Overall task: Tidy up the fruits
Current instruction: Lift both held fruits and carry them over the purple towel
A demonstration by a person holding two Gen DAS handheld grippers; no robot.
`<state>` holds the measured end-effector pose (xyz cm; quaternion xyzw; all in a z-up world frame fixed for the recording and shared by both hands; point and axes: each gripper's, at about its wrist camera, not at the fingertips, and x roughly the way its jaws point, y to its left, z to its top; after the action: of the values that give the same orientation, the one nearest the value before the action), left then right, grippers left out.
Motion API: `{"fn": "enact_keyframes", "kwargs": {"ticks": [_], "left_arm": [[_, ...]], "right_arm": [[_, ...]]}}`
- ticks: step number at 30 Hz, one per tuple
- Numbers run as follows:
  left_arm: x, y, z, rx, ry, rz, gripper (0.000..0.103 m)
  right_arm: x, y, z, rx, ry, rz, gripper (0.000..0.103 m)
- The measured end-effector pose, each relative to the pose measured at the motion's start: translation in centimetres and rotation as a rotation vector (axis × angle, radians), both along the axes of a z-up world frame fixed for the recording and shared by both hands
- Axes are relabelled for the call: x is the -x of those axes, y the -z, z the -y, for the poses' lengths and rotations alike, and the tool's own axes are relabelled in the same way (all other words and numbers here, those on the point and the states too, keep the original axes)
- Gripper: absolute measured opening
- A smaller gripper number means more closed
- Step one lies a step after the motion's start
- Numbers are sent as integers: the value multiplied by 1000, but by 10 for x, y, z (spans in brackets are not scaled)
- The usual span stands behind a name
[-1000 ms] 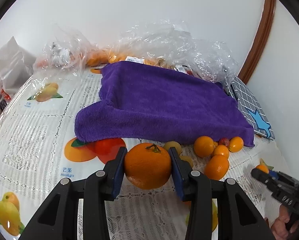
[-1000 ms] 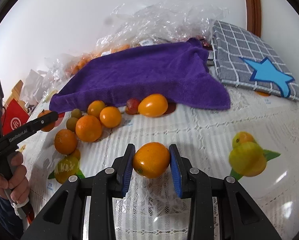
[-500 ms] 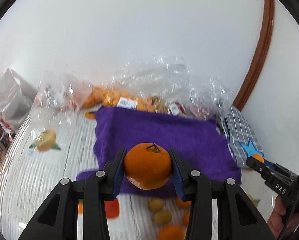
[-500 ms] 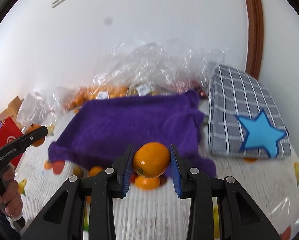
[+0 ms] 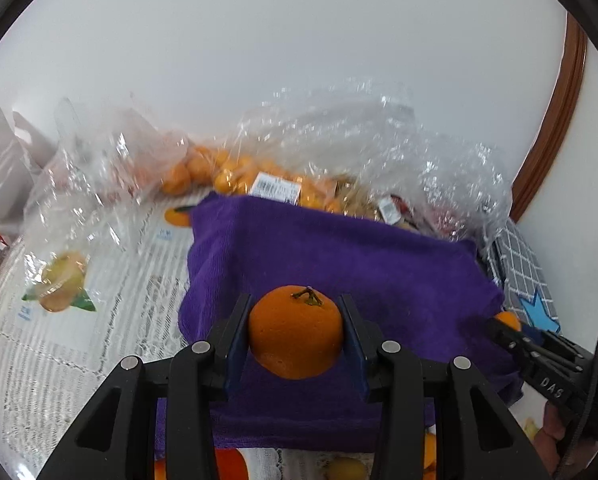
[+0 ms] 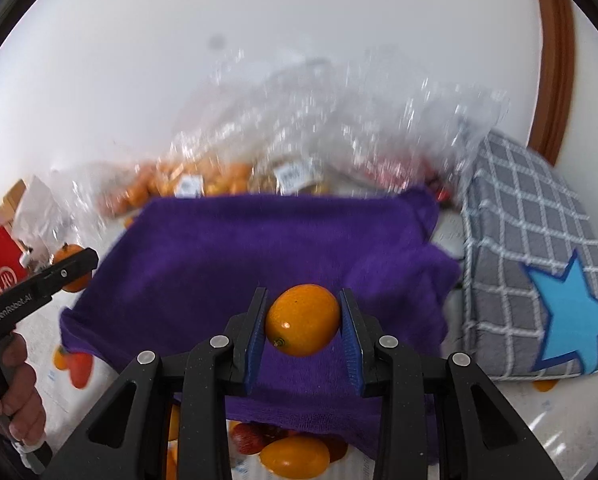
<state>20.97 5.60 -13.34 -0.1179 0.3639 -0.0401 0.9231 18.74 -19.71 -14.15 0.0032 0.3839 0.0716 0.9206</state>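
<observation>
- Fruit in both grippers: the left gripper is clenched on a mandarin, stem up; the right gripper is clenched on a kumquat, its long axis running across from pad to pad, slightly tilted.
- Both fruits hang above the towel, which lies straight ahead of and below the fingers; neither touches it.
- Left fruit sits over the towel's near-left part, right fruit over its near-right part; the two grippers are side by side, well apart.
- Loose fruits lie on the table just beyond the towel's near edge.
- Judging by this, the next move is straight down onto the cloth; round fruit could roll off.
</observation>
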Motion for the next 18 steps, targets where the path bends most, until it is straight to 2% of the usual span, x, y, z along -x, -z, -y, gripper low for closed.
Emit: {"fn": "enact_keyframes", "kwargs": {"ticks": [6,9,18], "left_arm": [[-6,16,6,-18,19,-41,40],[-7,18,8,-2,43,-54,40],[-10,27,13,-24,59,-84,40]], "right_arm": [[-6,28,-2,18,-9,-65,35],[-9,33,0,17,-13,-76,35],[-16,48,-1,14,-4,-121,35]]}}
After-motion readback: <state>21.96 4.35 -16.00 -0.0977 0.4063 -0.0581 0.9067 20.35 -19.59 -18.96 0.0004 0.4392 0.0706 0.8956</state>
